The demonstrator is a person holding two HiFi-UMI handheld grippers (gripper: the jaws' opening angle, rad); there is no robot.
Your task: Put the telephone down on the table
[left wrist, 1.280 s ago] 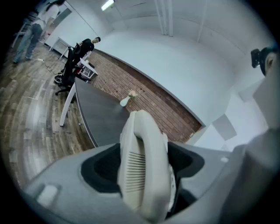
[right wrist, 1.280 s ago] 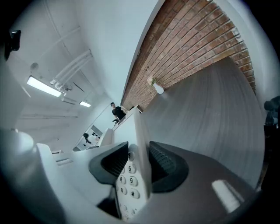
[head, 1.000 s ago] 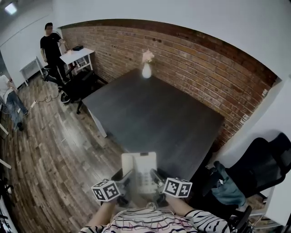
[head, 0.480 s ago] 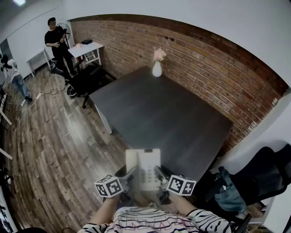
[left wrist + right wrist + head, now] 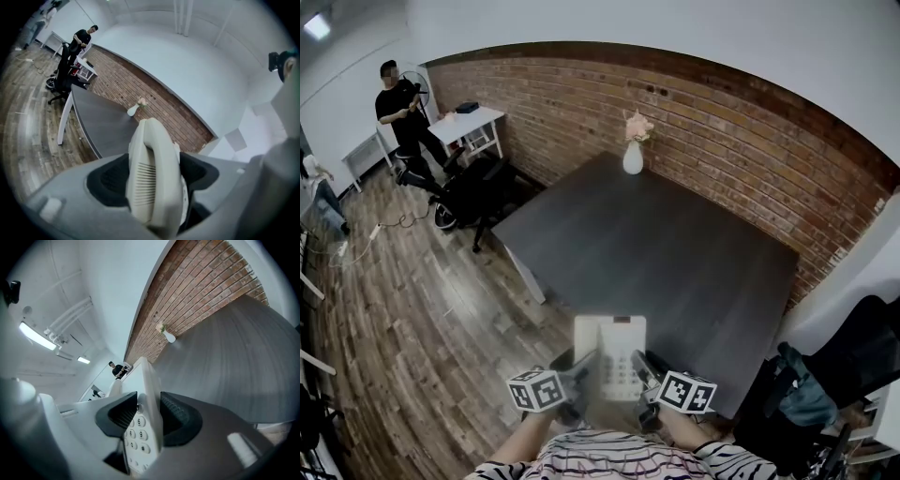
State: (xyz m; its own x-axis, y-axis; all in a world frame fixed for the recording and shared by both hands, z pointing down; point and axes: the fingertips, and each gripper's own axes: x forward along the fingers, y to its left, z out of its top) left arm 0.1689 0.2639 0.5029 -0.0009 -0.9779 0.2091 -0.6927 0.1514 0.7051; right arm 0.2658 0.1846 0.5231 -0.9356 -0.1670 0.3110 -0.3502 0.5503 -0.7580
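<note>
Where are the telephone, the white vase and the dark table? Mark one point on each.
telephone (image 5: 617,361): head view, on its keypad face.
white vase (image 5: 633,159): head view, on its belly.
dark table (image 5: 675,248): head view, on the bare middle of its top.

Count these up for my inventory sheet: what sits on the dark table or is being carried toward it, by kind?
Telephone: 1
Vase of flowers: 1
Grippers: 2, left gripper and right gripper, both clamped on it
Total: 4
</note>
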